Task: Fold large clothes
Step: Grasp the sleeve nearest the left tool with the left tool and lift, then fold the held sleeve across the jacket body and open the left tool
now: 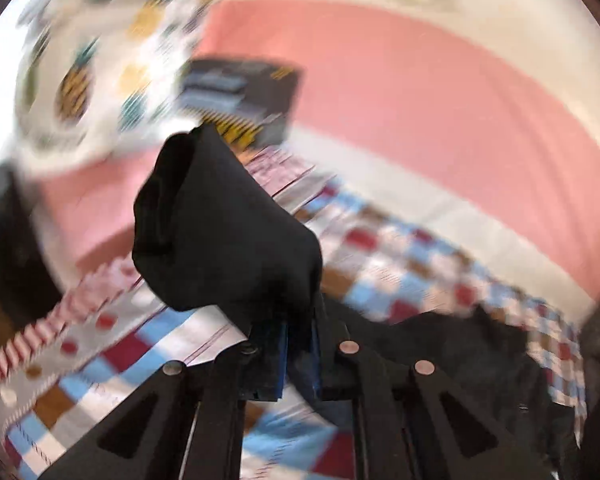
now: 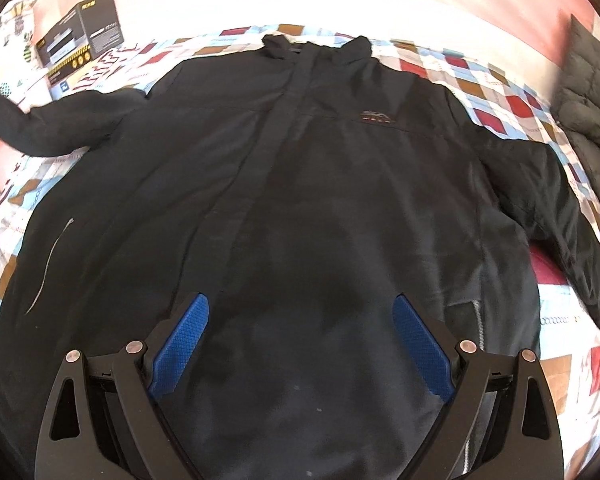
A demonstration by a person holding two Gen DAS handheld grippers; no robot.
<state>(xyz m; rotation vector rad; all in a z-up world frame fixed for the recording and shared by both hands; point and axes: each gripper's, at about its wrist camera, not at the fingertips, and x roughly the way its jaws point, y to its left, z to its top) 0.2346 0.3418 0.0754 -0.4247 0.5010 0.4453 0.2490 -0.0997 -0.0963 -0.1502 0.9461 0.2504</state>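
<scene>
One black jacket (image 2: 300, 200) lies spread flat, sleeve (image 1: 220, 232) pinched by left gripper (image 1: 296, 344).

We see a black jacket (image 2: 300, 200) spread front-up on the checked quilt (image 2: 480, 80), collar far, sleeves out; we pinch one cuff (image 1: 220, 232), lifted.

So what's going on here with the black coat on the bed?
A person is folding a black jacket spread front-up on a checkered quilt, using a handheld gripper in each hand. The left gripper is shut on the end of one sleeve, lifted off the quilt. The right gripper hangs open over the jacket's lower front, holding nothing. A dark box sits beyond the jacket's shoulder.
</scene>
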